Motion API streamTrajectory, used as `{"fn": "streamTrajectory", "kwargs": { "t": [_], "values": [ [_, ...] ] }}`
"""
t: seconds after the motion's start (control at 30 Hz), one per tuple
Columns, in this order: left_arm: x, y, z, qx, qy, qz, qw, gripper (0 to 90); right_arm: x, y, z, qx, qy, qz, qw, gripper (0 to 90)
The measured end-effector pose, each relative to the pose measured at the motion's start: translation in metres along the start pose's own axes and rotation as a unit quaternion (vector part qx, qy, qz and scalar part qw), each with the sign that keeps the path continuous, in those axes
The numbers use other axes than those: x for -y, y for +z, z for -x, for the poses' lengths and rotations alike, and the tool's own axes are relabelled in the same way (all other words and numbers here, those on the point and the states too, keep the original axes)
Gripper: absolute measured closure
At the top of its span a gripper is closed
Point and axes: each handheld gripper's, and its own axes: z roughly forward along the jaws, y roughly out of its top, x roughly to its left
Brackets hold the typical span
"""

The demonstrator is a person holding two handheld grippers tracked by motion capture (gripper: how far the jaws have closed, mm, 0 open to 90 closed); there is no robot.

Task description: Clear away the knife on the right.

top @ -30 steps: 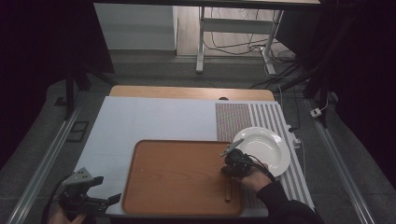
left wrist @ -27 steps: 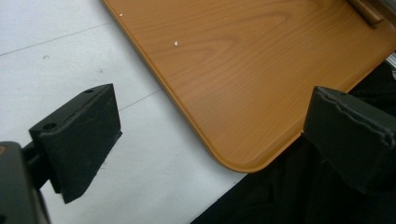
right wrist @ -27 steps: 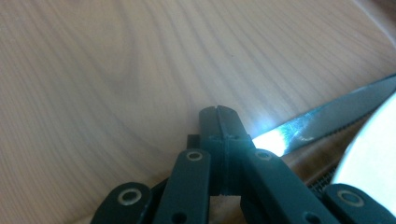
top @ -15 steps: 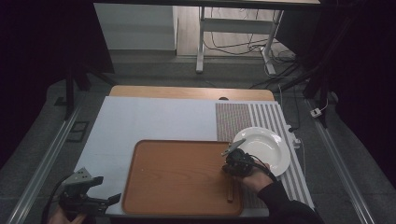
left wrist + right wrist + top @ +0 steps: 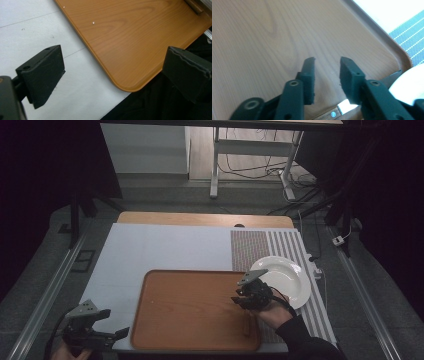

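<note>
You have one tray [image 5: 190, 310], one knife [image 5: 246, 324] at its 3 o'clock edge, one plate [image 5: 290, 277]. Your right gripper [image 5: 327, 65] has just been opening, empty; your left gripper [image 5: 112, 72] gapes wide. White table [image 5: 165, 247], dark room.

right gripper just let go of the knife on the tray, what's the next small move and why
Probably lift the right gripper straight up and clear. Its fingers have just been opening, with nothing between them, and the knife lies flat on the tray below. The plate sits close on the right, so avoid swinging sideways.
</note>
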Motion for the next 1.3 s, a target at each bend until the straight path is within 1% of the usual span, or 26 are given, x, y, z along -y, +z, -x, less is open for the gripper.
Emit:
{"fn": "streamTrajectory", "kwargs": {
  "t": [0.1,0.3,0.4,0.5,0.53,0.63,0.87,0.97,1.0,1.1,1.17,1.3],
  "values": [
    [0.000,0.000,0.000,0.003,0.000,0.001,1.0000,3.7,0.000,-0.004,-0.001,-0.002,0.001,0.012,0.9999,58.1],
    [0.000,-0.001,-0.001,0.005,0.000,0.004,1.0000,3.6,0.000,-0.009,-0.003,-0.003,0.006,0.028,0.9996,47.8],
    [0.000,-0.001,-0.001,0.006,0.000,0.005,1.0000,3.6,0.002,-0.011,-0.002,-0.002,0.018,0.033,0.9993,41.9],
    [0.001,-0.001,-0.001,0.006,0.000,0.006,1.0000,3.6,0.004,-0.014,-0.001,-0.014,0.035,0.040,0.9985,35.3],
    [0.001,-0.001,-0.001,0.006,0.000,0.007,1.0000,3.6,0.004,-0.015,-0.001,-0.019,0.040,0.045,0.9980,34.4],
    [0.001,-0.001,-0.001,0.007,-0.001,0.008,0.9999,3.6,0.005,-0.017,0.000,-0.023,0.047,0.050,0.9974,30.2],
    [0.002,-0.002,-0.001,0.007,-0.002,0.009,0.9999,3.6,0.008,-0.027,-0.004,-0.016,0.048,0.058,0.9970,15.9],
    [0.002,-0.003,-0.001,0.006,-0.003,0.010,0.9999,3.6,0.011,-0.032,-0.004,-0.013,0.054,0.062,0.9965,11.0],
    [0.002,-0.003,-0.001,0.006,-0.003,0.010,0.9999,3.6,0.012,-0.034,-0.005,-0.009,0.057,0.060,0.9965,8.8],
    [0.003,-0.003,-0.001,0.004,-0.003,0.010,0.9999,3.6,0.016,-0.038,-0.004,-0.003,0.061,0.059,0.9964,7.8],
    [0.003,-0.003,-0.001,0.004,-0.003,0.010,0.9999,3.6,0.020,-0.042,-0.002,-0.004,0.068,0.062,0.9958,6.2],
    [0.003,-0.003,-0.001,0.003,-0.006,0.010,0.9999,3.7,0.027,-0.050,0.000,0.005,0.075,0.074,0.9944,2.2]
  ]
}}
